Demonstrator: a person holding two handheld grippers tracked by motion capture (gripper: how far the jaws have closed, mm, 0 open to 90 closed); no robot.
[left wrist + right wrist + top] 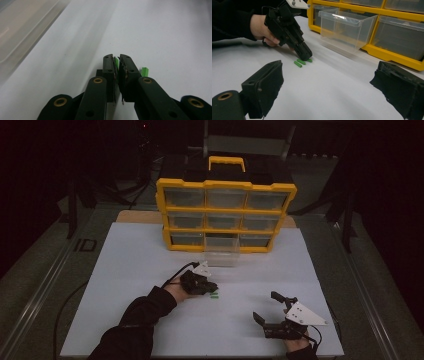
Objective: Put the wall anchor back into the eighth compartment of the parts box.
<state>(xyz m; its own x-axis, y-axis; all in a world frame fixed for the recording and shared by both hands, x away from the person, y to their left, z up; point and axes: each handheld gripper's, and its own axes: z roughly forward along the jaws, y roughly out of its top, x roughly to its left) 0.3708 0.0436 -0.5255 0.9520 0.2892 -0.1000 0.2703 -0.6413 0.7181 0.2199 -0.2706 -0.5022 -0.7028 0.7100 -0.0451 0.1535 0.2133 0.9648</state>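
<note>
Now my left gripper (117,62) pinches one green peg (116,60) at frame centre; my right gripper (327,82) hangs released. Thin grip may slip, knocking neighbouring pegs (299,62) short of the drawer (347,30).

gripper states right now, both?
Left gripper: shut on a green piece down at the white sheet.
Right gripper: open, holding nothing.

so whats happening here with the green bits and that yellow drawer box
A person works two handheld grippers on a white table. The left gripper is down on three small green pieces, jaws nearly closed around one. The right gripper waits open, apart. One clear drawer is pulled out of the yellow organizer.
</note>
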